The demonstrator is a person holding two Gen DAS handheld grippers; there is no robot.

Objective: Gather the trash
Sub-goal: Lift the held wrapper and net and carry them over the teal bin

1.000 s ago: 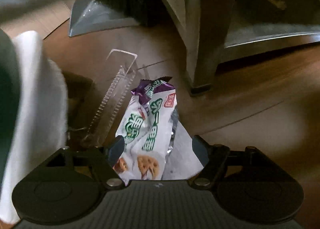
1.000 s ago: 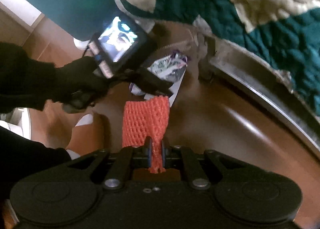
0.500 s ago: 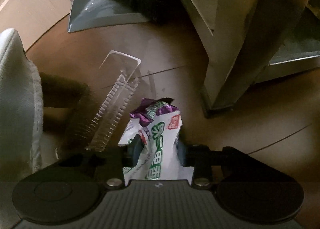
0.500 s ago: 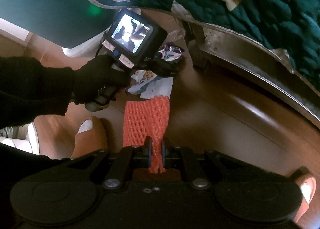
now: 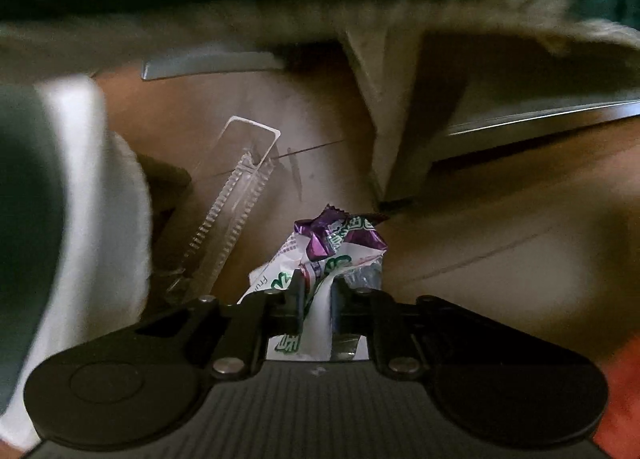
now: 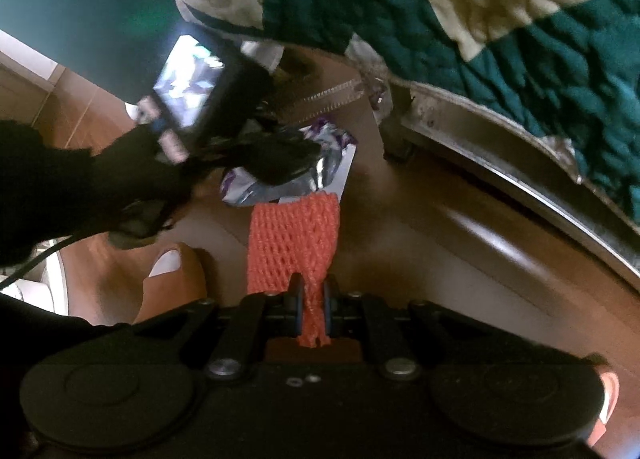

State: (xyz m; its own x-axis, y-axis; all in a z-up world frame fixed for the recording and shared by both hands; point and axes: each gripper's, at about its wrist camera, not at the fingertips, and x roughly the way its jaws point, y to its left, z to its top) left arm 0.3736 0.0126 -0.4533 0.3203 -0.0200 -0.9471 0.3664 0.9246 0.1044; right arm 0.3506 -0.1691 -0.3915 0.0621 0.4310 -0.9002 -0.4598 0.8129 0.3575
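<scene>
The left gripper has its two fingers pinched narrow on a crumpled snack wrapper, white with green lettering and a purple twisted end; the wrapper bunches up ahead of the fingertips and a white strip of it runs back between them toward the gripper body. Just left of that gripper, on the brown wooden floor, lies a clear plastic tray with ribbed sides, its far end squared off and pointing away. Beyond the tongs and a little to the right stands a pale furniture leg, with a metal rail running off to the right from it. Farther ahead and left a grey dustpan edge shows, blurred. At the far left there is a white and dark shape too smeared to name. The right gripper is clamped tight on an orange foam net sleeve, whose free end fans out wide ahead of the fingertips. Past that sleeve, in the right wrist view, the left gripper appears as a dark blur in a black-gloved hand with a lit screen on top, the same shiny snack wrapper hanging at its tip. A green and cream quilt drapes over the metal frame to the right.
</scene>
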